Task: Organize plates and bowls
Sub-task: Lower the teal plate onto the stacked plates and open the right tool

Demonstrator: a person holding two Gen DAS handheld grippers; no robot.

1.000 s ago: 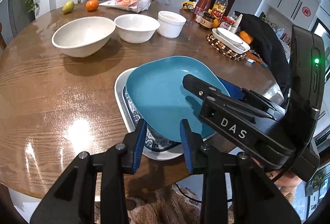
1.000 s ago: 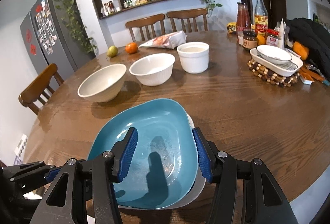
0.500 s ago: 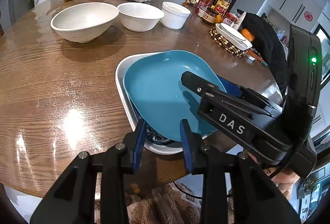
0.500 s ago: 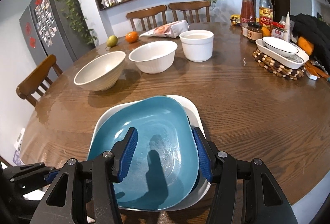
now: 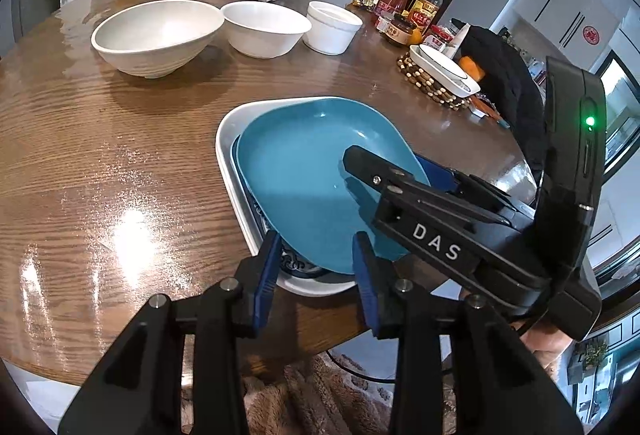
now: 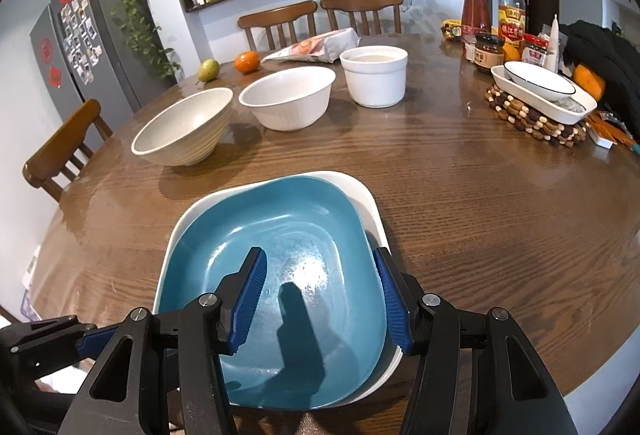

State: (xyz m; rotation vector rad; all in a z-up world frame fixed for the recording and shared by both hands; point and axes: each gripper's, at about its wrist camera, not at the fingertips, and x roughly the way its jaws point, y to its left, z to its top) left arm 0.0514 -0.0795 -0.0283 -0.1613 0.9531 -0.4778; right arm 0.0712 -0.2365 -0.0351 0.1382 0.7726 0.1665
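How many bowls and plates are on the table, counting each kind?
Bowls in the back row: 3
Stacked plates, teal, patterned, white: 3
Dishes on the beaded mat, round, rectangular: 2
Total: 8

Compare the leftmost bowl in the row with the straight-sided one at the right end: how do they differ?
Shape: the leftmost bowl flares wide from a narrow foot; the straight-sided bowl has near-vertical walls under a thicker rim band.
Colour: the leftmost bowl is cream, the straight-sided bowl whiter.
Surface: the leftmost bowl has horizontal ridges outside; the straight-sided bowl looks smooth.
Shared: both stand upright on the wooden table, apart from their neighbour.
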